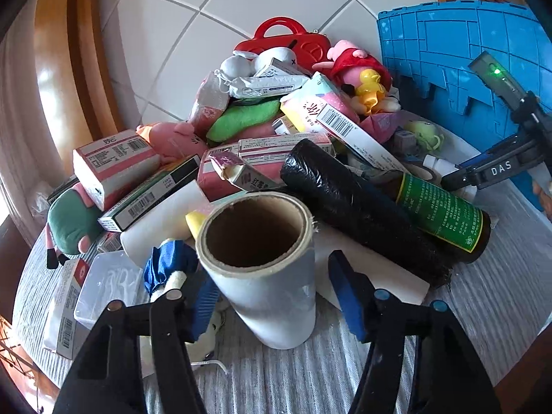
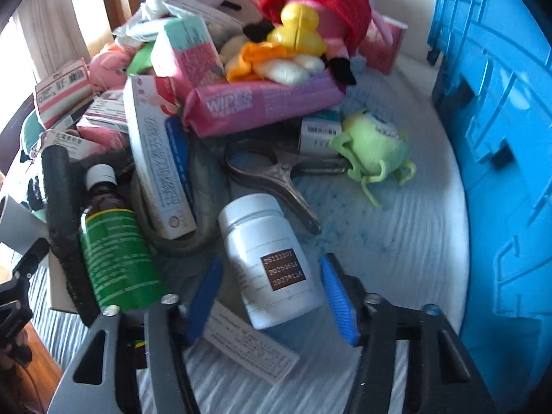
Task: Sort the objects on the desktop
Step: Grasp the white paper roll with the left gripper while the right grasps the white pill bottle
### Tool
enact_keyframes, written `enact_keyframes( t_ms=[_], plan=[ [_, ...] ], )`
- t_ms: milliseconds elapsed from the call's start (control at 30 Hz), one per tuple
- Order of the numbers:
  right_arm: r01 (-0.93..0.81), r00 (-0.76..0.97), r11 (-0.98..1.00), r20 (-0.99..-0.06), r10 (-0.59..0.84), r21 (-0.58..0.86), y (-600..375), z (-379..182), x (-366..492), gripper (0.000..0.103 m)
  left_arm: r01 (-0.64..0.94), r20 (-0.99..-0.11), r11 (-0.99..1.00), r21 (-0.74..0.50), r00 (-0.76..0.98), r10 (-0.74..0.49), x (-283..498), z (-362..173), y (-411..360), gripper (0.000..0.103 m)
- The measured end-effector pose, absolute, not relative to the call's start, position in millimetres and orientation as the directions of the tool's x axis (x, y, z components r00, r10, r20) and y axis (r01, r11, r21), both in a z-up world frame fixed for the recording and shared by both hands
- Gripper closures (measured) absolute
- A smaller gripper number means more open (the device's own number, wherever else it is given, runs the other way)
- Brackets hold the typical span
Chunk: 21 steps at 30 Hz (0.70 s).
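The ribbed blue plastic crate (image 2: 500,138) loomed beside a messy heap on striped cloth (image 1: 483,310). A smooth grey film roll (image 1: 262,276) with a cardboard core stood between the left gripper (image 1: 276,302) pads, apparently ungripped. The glossy white pill bottle (image 2: 269,258) lay between the right gripper (image 2: 270,298) pads, apparently untouched too.

pill bottle (image 2: 270,262) before scissors (image 2: 276,176), crate (image 2: 500,138) right

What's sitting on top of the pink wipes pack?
On the pink wipes pack lie a yellow duck toy, orange fabric and the feet of a red-dressed pink plush. Whatever is beneath that heap is covered.
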State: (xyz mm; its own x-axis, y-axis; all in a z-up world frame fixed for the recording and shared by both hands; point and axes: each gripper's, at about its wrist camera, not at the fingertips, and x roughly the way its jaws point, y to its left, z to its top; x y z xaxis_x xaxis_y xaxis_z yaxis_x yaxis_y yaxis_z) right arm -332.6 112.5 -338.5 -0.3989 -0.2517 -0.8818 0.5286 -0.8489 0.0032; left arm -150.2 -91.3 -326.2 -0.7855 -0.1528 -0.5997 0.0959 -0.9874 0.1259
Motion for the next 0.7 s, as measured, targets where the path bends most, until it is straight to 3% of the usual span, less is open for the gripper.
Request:
enact_keyframes(
  t_ms=[200, 267, 300, 433, 700],
  plan=[
    [0.537, -0.382, -0.843, -0.899, -0.214, -0.028, 105.8, -350.5, -335.5, 0.057, 0.087, -0.599, -0.992, 0.096, -0.791, -0.128, -151.3, -326.9, -93.3, 0.045],
    [0.530, -0.395, -0.847, -0.897, -0.196, -0.048, 104.0, -351.6, -333.9, 0.057, 0.079, -0.597, -0.992, 0.102, -0.792, -0.125, -152.7, -326.6, -91.7, 0.050],
    [0.526, -0.402, -0.849, -0.897, -0.185, -0.060, 102.9, -352.4, -333.5, 0.057, 0.073, -0.604, -0.992, 0.101, -0.788, -0.119, -154.1, -326.5, -91.6, 0.058],
    [0.512, -0.424, -0.854, -0.892, -0.158, -0.092, 98.7, -353.3, -328.4, 0.058, 0.068, -0.624, -0.996, 0.052, -0.777, -0.086, -154.2, -324.1, -97.8, 0.059],
    [0.463, -0.461, -0.885, -0.866, -0.192, -0.050, 108.1, -336.2, -309.8, 0.058, 0.076, -0.609, -0.993, 0.087, -0.785, -0.113, -148.9, -307.1, -98.4, 0.059]
  ],
)
